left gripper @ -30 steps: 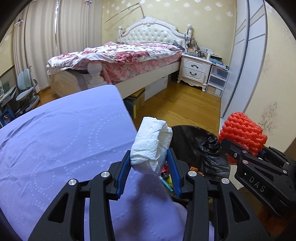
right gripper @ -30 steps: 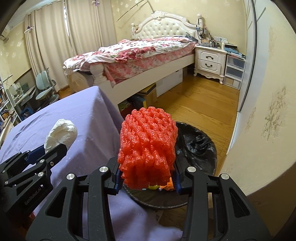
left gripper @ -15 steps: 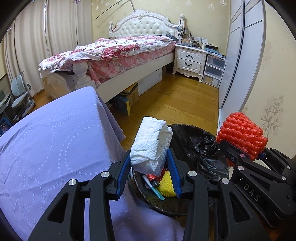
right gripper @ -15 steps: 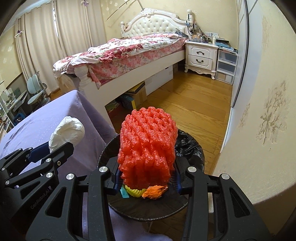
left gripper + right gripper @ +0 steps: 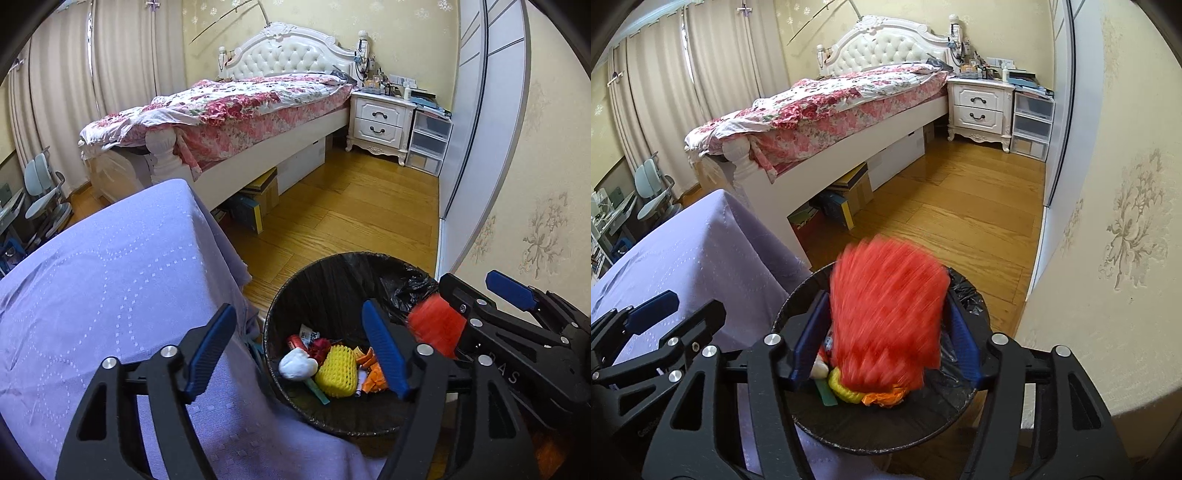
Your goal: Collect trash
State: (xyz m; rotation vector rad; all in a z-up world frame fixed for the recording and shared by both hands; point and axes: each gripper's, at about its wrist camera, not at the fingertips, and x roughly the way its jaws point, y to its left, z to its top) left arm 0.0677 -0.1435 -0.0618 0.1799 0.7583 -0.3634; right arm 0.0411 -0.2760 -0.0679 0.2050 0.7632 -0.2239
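Note:
My left gripper (image 5: 299,341) is open and empty above the black-lined trash bin (image 5: 332,266). The white paper wad (image 5: 297,364) lies in the bin beside a yellow foam net (image 5: 338,371) and other scraps. My right gripper (image 5: 886,336) is open over the same bin (image 5: 964,398). The red foam net (image 5: 888,317) is motion-blurred between its spread jaws, falling into the bin. The red net also shows in the left wrist view (image 5: 436,326), next to the right gripper (image 5: 517,332).
A table with a purple cloth (image 5: 103,280) stands left of the bin. A bed (image 5: 236,110), nightstand (image 5: 380,123) and plastic drawers (image 5: 430,142) stand beyond on the wooden floor. A wall (image 5: 1115,221) is close on the right.
Both grippers have opened over the bin. The white paper wad has dropped from the left gripper into the bin. The red foam net has left the right gripper's grip and is falling.

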